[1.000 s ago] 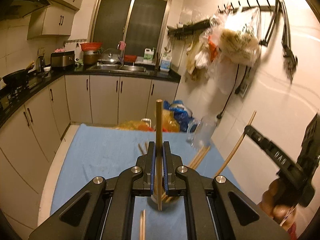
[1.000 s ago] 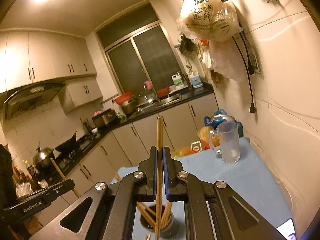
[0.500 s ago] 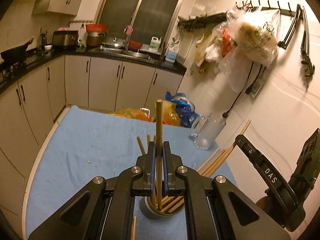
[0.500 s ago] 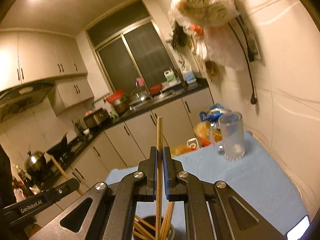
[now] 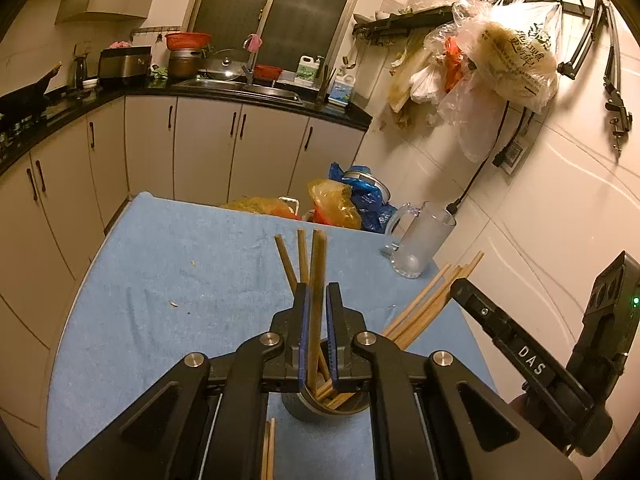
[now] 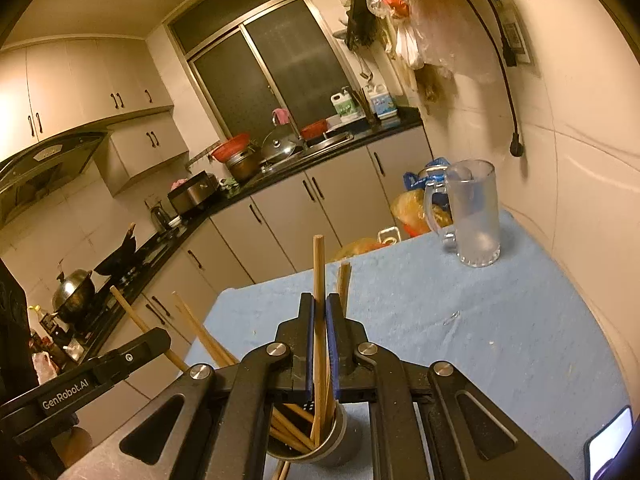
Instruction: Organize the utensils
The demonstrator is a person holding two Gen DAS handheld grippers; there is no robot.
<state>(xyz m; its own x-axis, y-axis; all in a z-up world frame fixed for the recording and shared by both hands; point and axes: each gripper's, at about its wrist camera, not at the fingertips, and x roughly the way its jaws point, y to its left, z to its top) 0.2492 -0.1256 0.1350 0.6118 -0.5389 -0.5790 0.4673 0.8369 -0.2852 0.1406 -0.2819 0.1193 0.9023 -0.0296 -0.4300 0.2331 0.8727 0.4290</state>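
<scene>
A grey metal holder cup (image 5: 320, 408) stands on the blue cloth, with several wooden chopsticks (image 5: 432, 300) leaning in it. My left gripper (image 5: 316, 300) is right above the cup, its jaws slightly parted around one chopstick (image 5: 317, 264) whose lower end is in the cup. My right gripper (image 6: 319, 312) is also over the cup (image 6: 332, 444), jaws slightly apart around an upright chopstick (image 6: 318, 268) that reaches into the cup. Loose chopsticks (image 5: 269, 448) lie on the cloth under my left gripper.
A frosted glass mug (image 5: 420, 240) stands at the table's far right, near the tiled wall; it also shows in the right wrist view (image 6: 476, 216). Plastic bags (image 5: 340, 204) lie beyond the far edge. A phone (image 6: 608, 440) lies at the near right.
Both grippers have come down over the cup with their chopsticks. The chopsticks' lower ends now stand in the cup and both pairs of jaws have parted a little.
</scene>
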